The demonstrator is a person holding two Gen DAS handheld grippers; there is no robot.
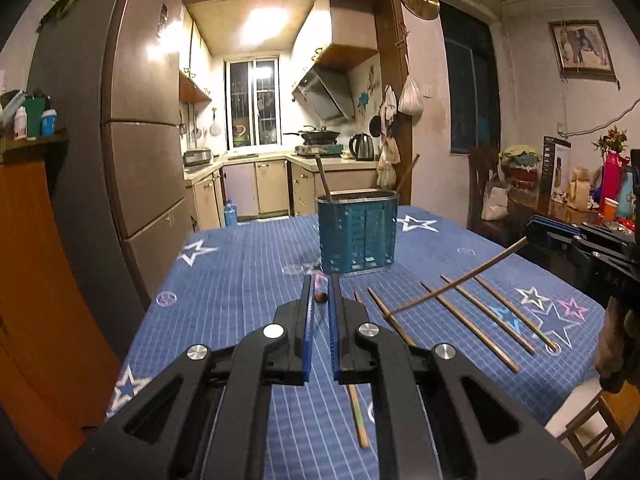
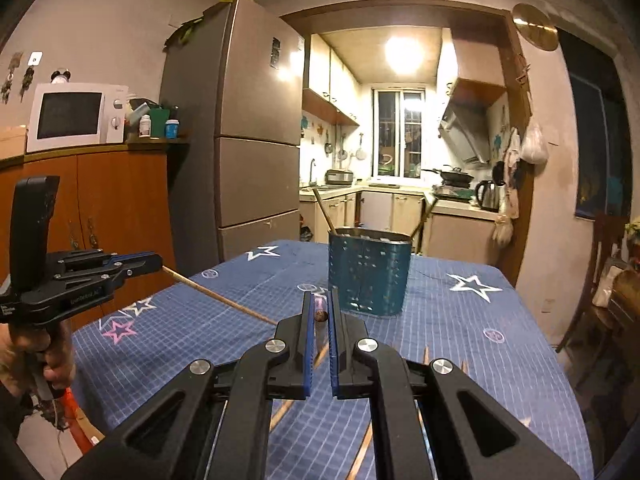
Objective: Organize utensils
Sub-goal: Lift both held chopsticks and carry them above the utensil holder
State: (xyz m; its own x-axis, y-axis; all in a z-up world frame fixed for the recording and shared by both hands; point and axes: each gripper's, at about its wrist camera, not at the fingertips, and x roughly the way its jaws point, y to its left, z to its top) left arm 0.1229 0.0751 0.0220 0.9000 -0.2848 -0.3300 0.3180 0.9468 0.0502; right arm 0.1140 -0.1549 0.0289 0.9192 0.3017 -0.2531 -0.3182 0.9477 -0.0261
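Lifting one chopstick each: left gripper point(image 1: 321, 298) and right gripper point(image 2: 321, 314) clamped on chopstick ends.
Chopsticks point(image 1: 456, 282) light, stiff, slippery; pinch near butt, holder point(image 1: 357, 232) at 12 o'clock.

Left tongs point(image 1: 321, 298) pinched on a chopstick point(image 2: 224, 300), held above the counter point(image 1: 248, 280). Right tongs point(image 2: 321, 314) likewise clamped on a chopstick point(image 1: 456, 282), raised over the counter, both pointing slightly downward.

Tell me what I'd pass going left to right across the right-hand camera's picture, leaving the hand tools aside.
white microwave → fridge → blue utensil holder → kettle → wooden chair
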